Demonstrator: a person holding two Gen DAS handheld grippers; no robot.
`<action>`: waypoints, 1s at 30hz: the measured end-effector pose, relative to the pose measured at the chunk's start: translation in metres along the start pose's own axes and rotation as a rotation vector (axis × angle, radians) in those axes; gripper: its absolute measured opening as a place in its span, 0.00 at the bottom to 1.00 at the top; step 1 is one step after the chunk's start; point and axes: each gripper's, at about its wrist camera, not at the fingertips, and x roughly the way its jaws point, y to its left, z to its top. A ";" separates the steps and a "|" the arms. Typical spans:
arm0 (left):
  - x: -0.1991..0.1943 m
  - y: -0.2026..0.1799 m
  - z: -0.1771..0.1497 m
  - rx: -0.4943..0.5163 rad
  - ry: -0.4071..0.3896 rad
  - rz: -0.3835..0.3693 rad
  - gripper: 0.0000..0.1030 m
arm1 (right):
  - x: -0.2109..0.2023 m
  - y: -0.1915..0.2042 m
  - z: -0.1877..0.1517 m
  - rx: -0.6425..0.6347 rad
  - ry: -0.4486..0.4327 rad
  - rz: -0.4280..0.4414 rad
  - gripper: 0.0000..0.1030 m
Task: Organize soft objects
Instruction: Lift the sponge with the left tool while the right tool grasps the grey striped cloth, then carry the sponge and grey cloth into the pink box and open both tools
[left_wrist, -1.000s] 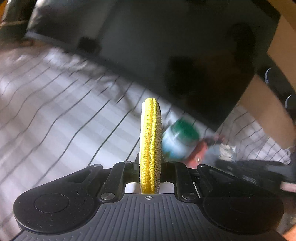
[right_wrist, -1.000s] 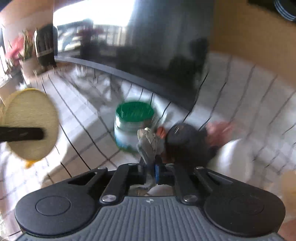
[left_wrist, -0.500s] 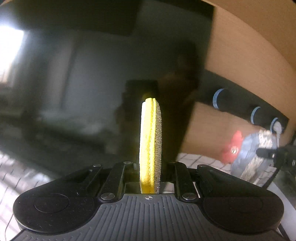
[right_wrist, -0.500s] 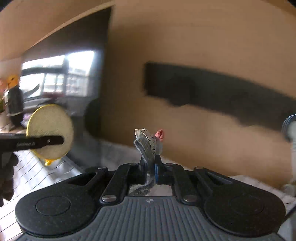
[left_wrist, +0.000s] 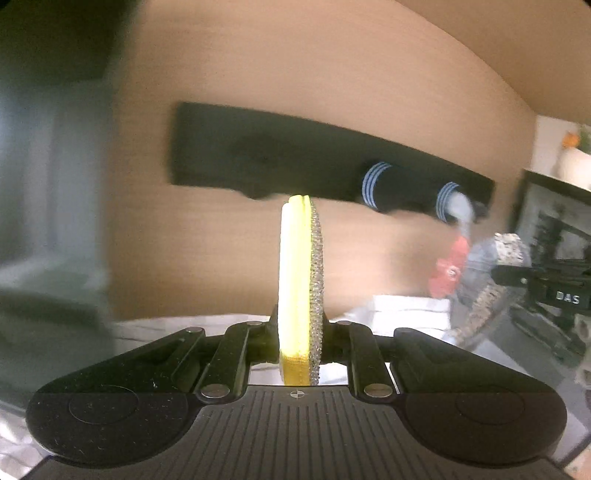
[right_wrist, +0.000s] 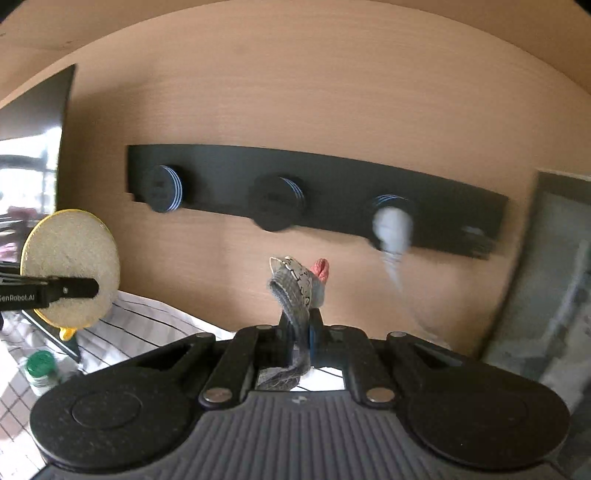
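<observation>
Wood panelling fills our view, crossed by a black peg rail. Our left gripper clamps the round yellow scrub pad on edge; our right gripper pinches a grey cloth item. We judge hanging is underway: next, loop each piece over a free peg.

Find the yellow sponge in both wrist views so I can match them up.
Left wrist: sponge stands edge-on at centre, pinched in the left gripper.
Right wrist: sponge shows its round face at the left edge, clamped by the left gripper.
Shared landmark: the black hook rail on the wooden wall.
</observation>
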 end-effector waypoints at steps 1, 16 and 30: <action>0.008 -0.008 -0.001 -0.002 0.012 -0.027 0.17 | 0.000 -0.005 -0.002 0.008 0.003 -0.013 0.07; 0.091 -0.105 -0.021 -0.068 0.198 -0.274 0.17 | -0.016 -0.059 -0.051 0.070 0.074 -0.068 0.08; 0.102 -0.111 -0.084 -0.079 0.346 -0.175 0.19 | 0.020 -0.057 -0.106 0.218 0.262 0.158 0.08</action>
